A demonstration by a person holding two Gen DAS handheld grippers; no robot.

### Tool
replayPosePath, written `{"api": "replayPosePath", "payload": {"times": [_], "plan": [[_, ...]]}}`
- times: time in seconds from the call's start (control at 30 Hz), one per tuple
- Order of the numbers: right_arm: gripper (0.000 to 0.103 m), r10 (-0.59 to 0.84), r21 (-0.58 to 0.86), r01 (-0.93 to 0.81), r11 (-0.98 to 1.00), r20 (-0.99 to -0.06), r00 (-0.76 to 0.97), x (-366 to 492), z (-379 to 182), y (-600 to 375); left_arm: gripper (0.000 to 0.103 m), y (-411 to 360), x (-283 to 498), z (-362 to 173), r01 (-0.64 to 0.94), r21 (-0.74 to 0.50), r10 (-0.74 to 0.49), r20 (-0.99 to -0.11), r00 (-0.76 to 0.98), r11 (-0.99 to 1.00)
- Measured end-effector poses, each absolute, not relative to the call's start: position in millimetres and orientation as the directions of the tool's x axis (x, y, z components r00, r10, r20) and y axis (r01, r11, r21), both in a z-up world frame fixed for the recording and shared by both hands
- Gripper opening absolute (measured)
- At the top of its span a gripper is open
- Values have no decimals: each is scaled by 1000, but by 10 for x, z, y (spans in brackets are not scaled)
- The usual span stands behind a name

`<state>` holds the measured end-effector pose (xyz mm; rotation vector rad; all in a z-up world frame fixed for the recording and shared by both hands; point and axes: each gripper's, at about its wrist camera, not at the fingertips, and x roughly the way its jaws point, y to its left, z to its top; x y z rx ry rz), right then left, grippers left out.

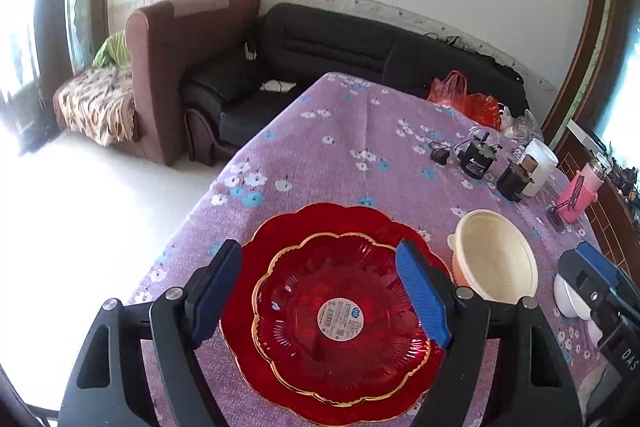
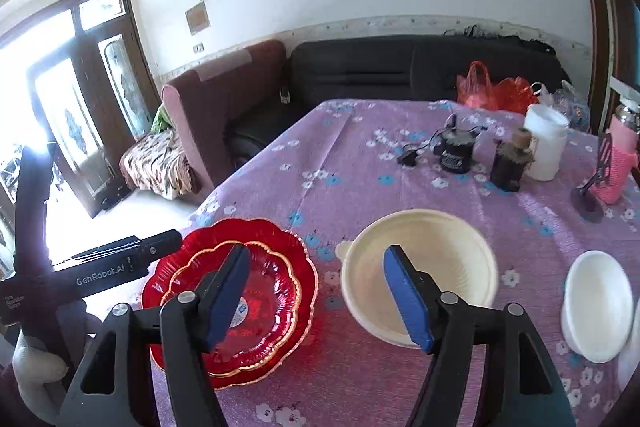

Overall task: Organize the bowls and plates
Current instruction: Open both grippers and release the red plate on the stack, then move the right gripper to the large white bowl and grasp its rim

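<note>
On the bench [image 1: 340, 147], draped in a lilac cloth with white and blue flowers, the left claw [image 1: 320, 291] hangs spread wide above two scalloped red glass plates, pinching nothing. The smaller gold-rimmed red plate [image 1: 340, 323] lies nested on the larger red plate [image 1: 320, 223], a round paper sticker at its centre. Just right of them sits a cream plastic bowl with small tab handles [image 2: 420, 267], tilted slightly. The right claw [image 2: 316, 295] hovers over the gap between plates and bowl, its blue pads parted and empty. Further right a white bowl [image 2: 598, 303] rests near the bench edge.
</note>
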<state>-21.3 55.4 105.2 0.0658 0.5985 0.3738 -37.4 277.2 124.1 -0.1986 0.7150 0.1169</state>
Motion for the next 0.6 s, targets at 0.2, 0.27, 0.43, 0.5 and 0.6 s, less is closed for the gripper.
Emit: {"api": "replayPosePath", "payload": {"times": [0.2, 0.27, 0.43, 0.5, 0.6], "plan": [[84, 228, 132, -188, 973, -443, 867, -642, 1223, -216, 86, 2225, -954, 1653, -121, -48, 84, -469, 879, 992], [87, 183, 141, -136, 981, -425, 887, -790, 1254, -540, 92, 2052, -1127, 1762, -103, -40, 78, -409, 909, 994], [90, 52, 173, 24, 985, -425, 904, -1111, 1239, -1437, 103, 1607, -1461, 1935, -5, -47, -11, -325, 946, 999], [90, 6, 205, 94, 974, -440, 898, -1216, 1196, -1814, 103, 1429, -1485, 1904, 44, -47, -58, -354, 933, 998], [90, -25, 270, 169, 948, -467, 884, -1362, 1115, -2299, 103, 1185, -1382, 1732, 130, -80, -152, -462, 874, 988]]}}
